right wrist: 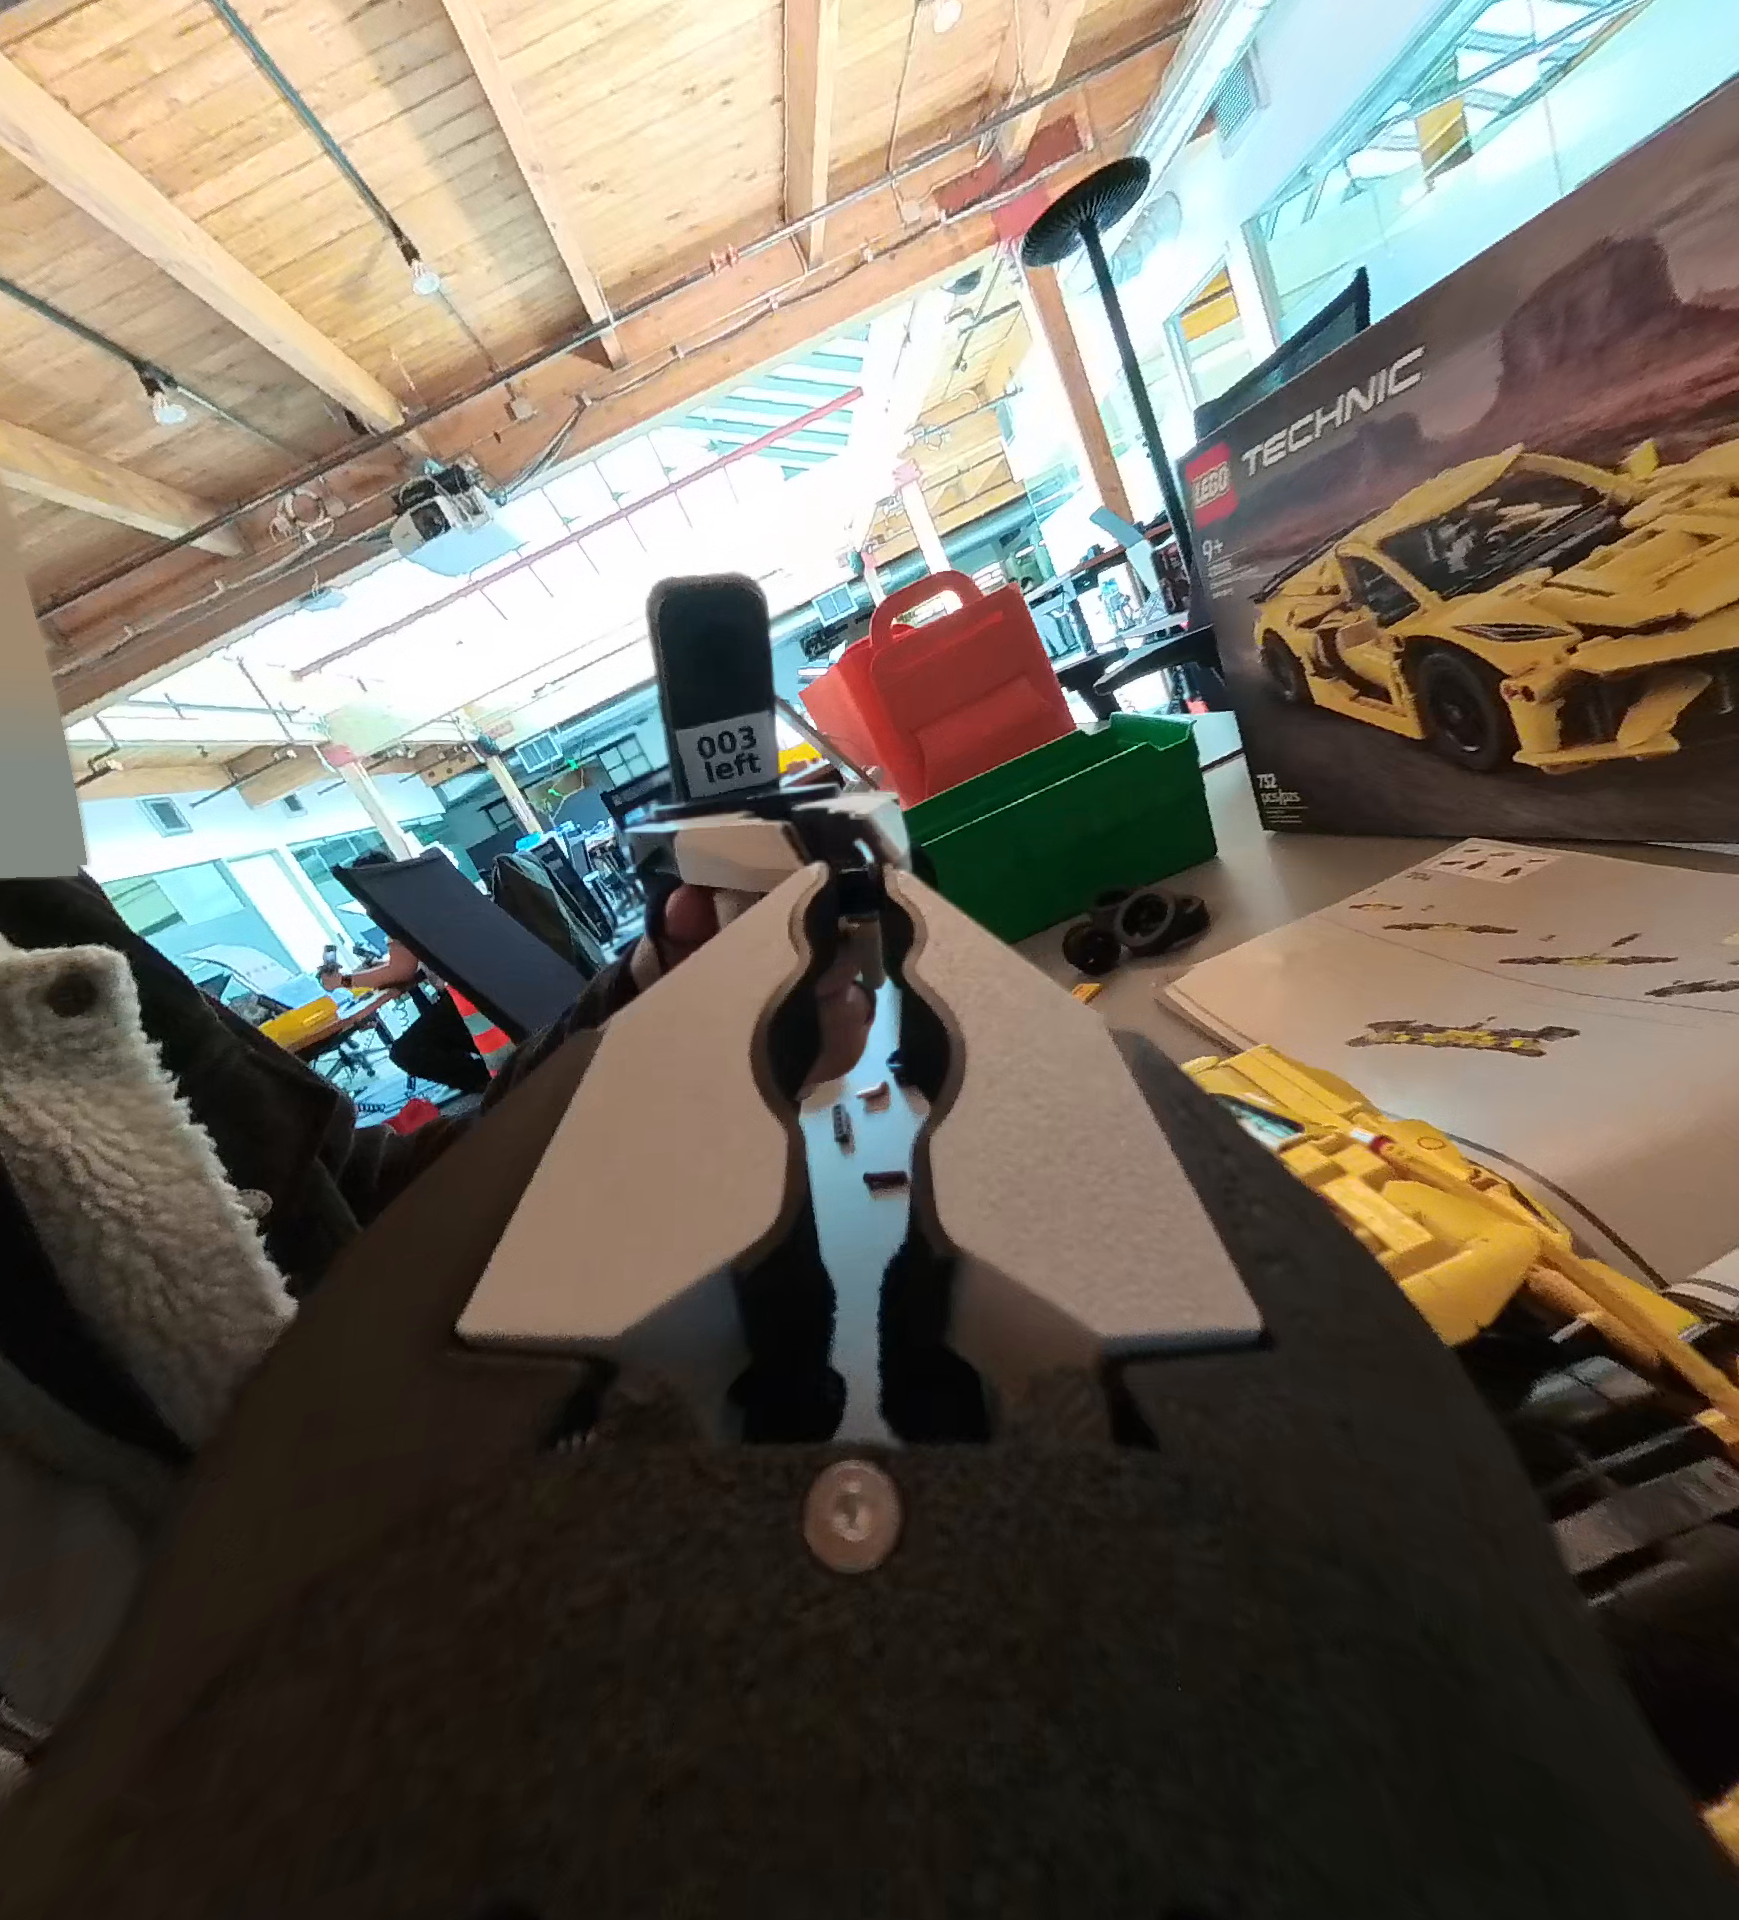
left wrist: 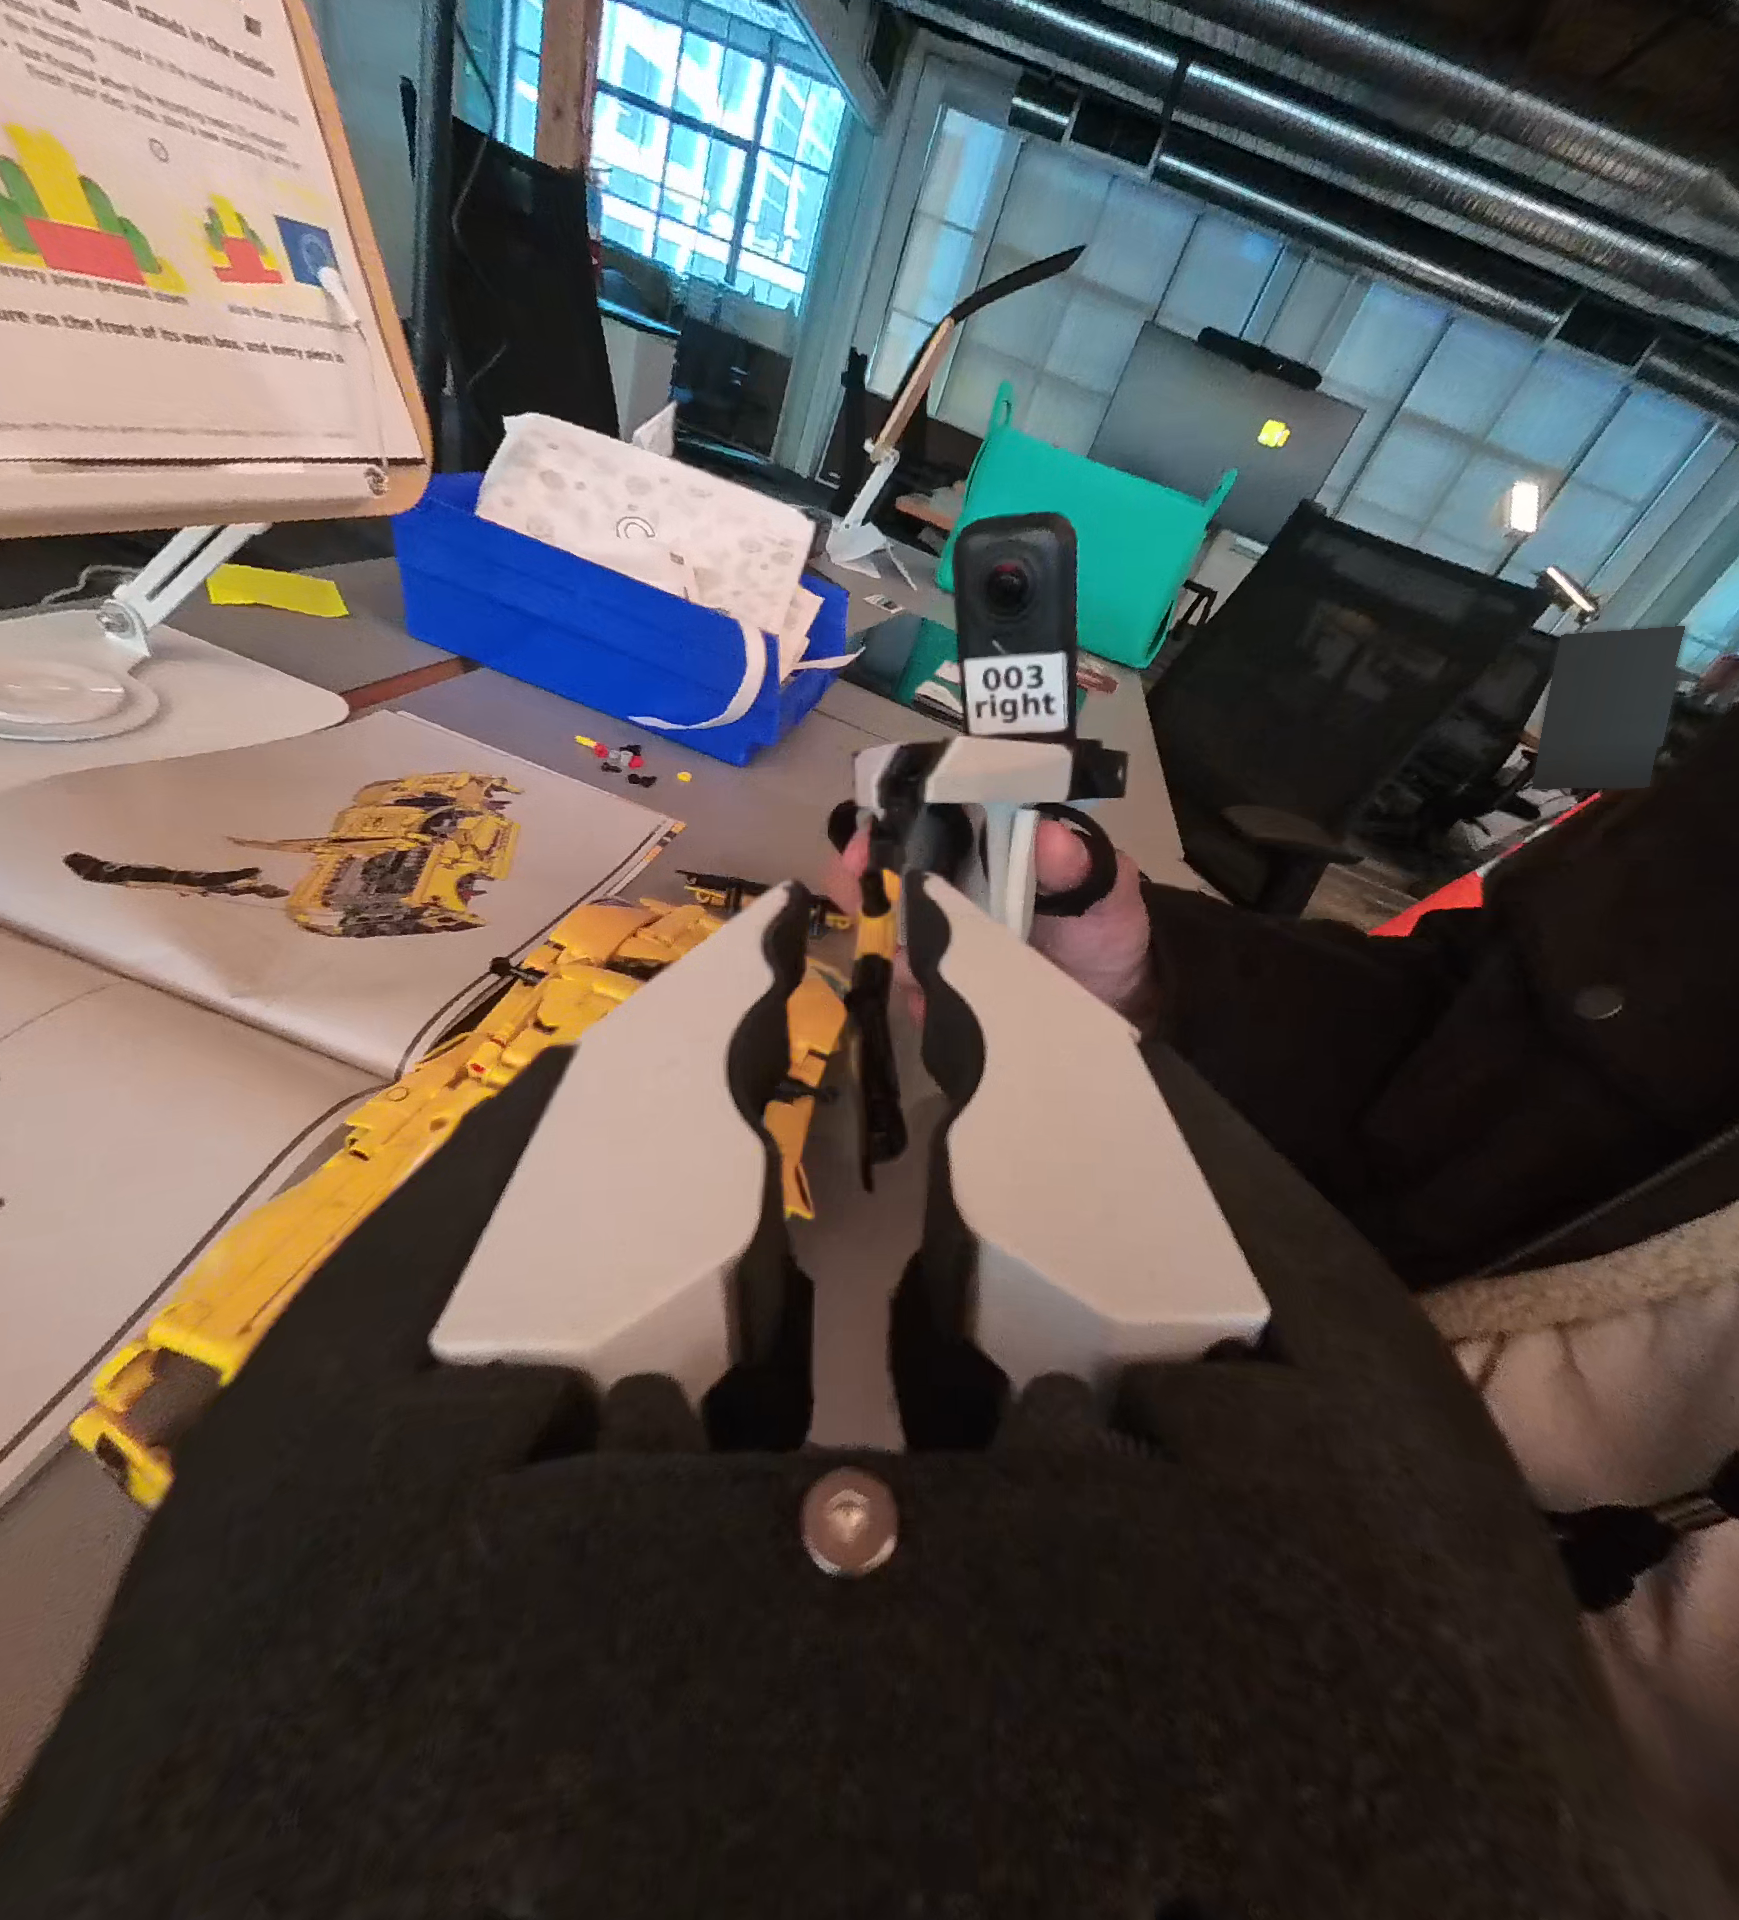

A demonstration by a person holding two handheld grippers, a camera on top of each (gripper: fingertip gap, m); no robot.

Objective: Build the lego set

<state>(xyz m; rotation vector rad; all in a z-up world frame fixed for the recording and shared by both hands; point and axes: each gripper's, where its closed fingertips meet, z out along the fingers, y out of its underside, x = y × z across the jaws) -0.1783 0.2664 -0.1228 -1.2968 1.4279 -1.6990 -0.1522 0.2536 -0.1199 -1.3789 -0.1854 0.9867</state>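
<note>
In the left wrist view, the left gripper point(left wrist: 857, 914) pointed toward twelve o'clock, its grey fingers point(left wrist: 667, 1122) drawn close with a narrow gap between them. A slim black-and-yellow lego piece point(left wrist: 877, 1023) ran lengthwise through that gap; near the tips it appeared pinched, though whether the pads truly pressed it could not be told for certain. Its far end reached the right gripper point(left wrist: 896, 821), which faced back from twelve o'clock and appeared clenched on that same piece, a hand point(left wrist: 1083, 914) wrapped round its handle.

At eight o'clock, just beside the left fingers, the partly built yellow lego car point(left wrist: 408, 1143) lay on the grey table point(left wrist: 1031, 758), overlapping the open instruction booklet point(left wrist: 252, 914). Farther out at eleven o'clock, small loose parts point(left wrist: 626, 756) sat before a blue bin point(left wrist: 584, 634) stuffed with paper bags. A clipboard stand point(left wrist: 138, 260) stood at ten o'clock and a teal bag point(left wrist: 1083, 540) at one o'clock.

In the right wrist view, the right gripper point(right wrist: 857, 920) had its tips almost meeting round a dark part, with the left gripper point(right wrist: 792, 842) directly opposite. At three o'clock lay the yellow car point(right wrist: 1384, 1226); beyond, black tyres point(right wrist: 1135, 925), a green bin point(right wrist: 1062, 831), a red bag point(right wrist: 948, 686) and the set's box point(right wrist: 1530, 582).
</note>
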